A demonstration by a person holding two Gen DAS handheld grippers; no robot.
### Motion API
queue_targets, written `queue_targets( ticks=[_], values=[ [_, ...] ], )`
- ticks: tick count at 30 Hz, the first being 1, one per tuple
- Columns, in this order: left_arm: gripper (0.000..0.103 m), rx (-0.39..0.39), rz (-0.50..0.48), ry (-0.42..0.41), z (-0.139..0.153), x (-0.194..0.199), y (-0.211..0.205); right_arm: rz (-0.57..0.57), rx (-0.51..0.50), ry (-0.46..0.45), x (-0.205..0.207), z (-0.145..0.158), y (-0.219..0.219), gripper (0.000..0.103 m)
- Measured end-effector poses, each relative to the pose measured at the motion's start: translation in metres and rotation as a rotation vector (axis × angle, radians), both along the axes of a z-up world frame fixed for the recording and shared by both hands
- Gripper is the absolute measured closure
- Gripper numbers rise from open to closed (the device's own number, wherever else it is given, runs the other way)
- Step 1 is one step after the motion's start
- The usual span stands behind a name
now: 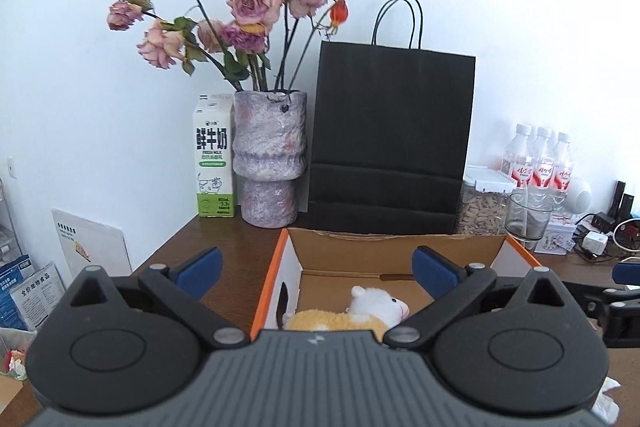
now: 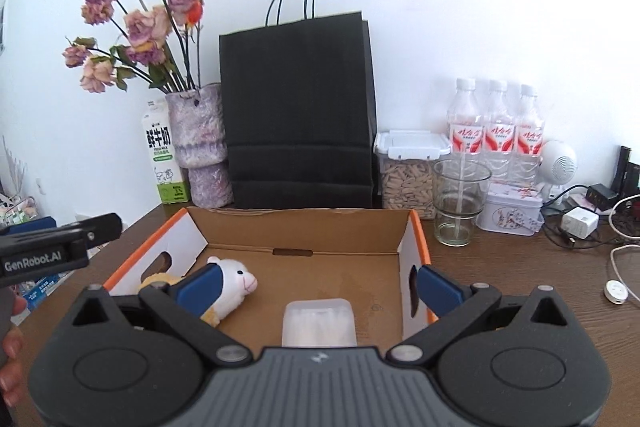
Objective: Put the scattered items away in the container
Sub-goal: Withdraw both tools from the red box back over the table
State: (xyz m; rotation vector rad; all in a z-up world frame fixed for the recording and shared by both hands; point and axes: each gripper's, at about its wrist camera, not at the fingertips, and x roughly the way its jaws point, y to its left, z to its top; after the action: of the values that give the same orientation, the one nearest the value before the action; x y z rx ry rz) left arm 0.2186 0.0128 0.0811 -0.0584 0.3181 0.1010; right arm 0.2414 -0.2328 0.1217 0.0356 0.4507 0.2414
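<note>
Orange-edged brown box (image 2: 416,223); yellow-and-white plush (image 2: 234,281); black bag (image 2: 296,99) (mottled purple vase (image 2: 200,131)).

Behind your work you have a vase (image 2: 202,151) of dried roses, a milk carton (image 2: 163,155), a black bag (image 2: 298,107), three bottles (image 2: 496,131), a glass (image 2: 460,203) and what may be a seed jar (image 2: 408,175).

1 cardboard box (image 2: 304,227) | 1 plush toy (image 2: 234,281) | 1 plastic tub (image 2: 319,323) | 3 bottles (image 2: 496,131) | 1 glass (image 2: 460,203)

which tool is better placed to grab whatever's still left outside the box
Probably the left. A crumpled white tissue lies on the table just beyond the left tool, outside the box. The right tool hangs open over the box, with only the plush toy and plastic pack below.
</note>
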Motion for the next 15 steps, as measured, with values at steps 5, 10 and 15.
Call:
queue_targets(
  ticks=[5, 10, 15],
  values=[
    [0.0, -0.002, 0.008, 0.006, -0.005, -0.036, 0.005, -0.034, -0.011, -0.002, -0.038, -0.006, -0.018, 0.0],
    [0.0, -0.022, 0.024, 0.035, -0.019, -0.067, 0.014, -0.06, -0.013, 0.009, -0.08, -0.02, -0.037, 0.0],
    [0.0, -0.066, 0.032, 0.057, -0.04, -0.096, 0.029, -0.082, -0.022, 0.045, -0.113, -0.039, -0.053, 0.0]
  ],
)
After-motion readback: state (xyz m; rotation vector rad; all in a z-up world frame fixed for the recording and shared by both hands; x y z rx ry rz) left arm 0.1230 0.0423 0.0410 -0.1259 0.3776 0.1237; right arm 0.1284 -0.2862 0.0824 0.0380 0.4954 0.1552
